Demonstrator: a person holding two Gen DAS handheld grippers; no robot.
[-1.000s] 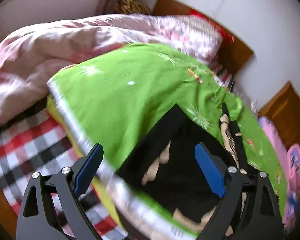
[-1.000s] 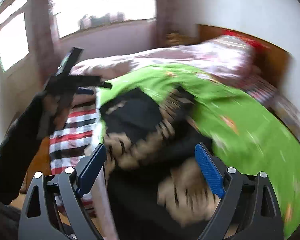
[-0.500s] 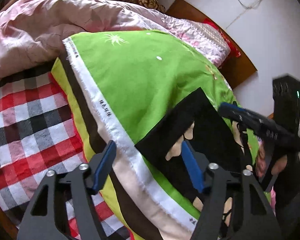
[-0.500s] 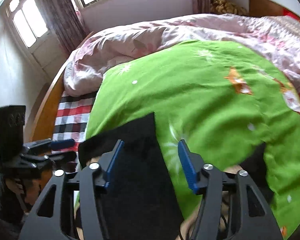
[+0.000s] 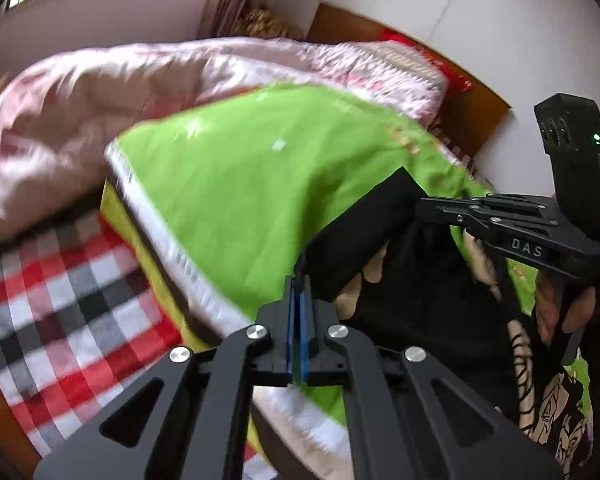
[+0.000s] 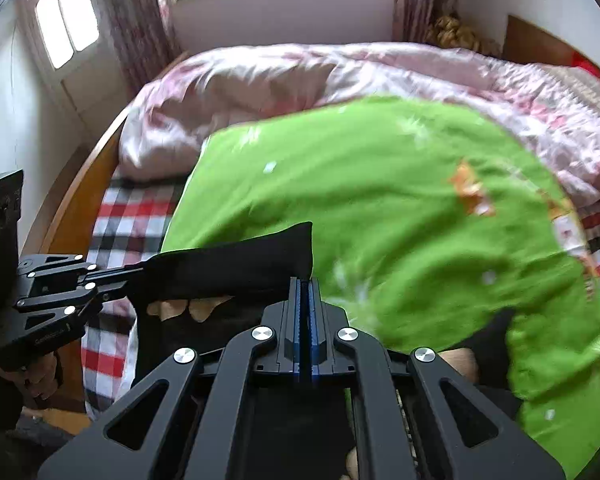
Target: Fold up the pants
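The black pants (image 5: 380, 240) with tan print lie on a green sheet (image 5: 252, 184) on the bed. My left gripper (image 5: 299, 280) is shut on one corner of the pants' black end. My right gripper (image 6: 303, 280) is shut on the other corner of the same end (image 6: 236, 264). The black edge is lifted and stretched between the two grippers. The right gripper also shows in the left wrist view (image 5: 424, 204), and the left gripper shows in the right wrist view (image 6: 136, 270). The rest of the pants hangs below, partly hidden by the grippers.
A pink quilt (image 6: 300, 76) is bunched at the far side of the bed. A red, black and white checked sheet (image 5: 52, 284) covers the mattress at the left. A wooden headboard (image 5: 412, 64) stands against the white wall. Windows (image 6: 68, 28) are behind the bed.
Both grippers went from open to shut, each on a corner of the pants' black end. That end is now lifted off the green sheet between them.
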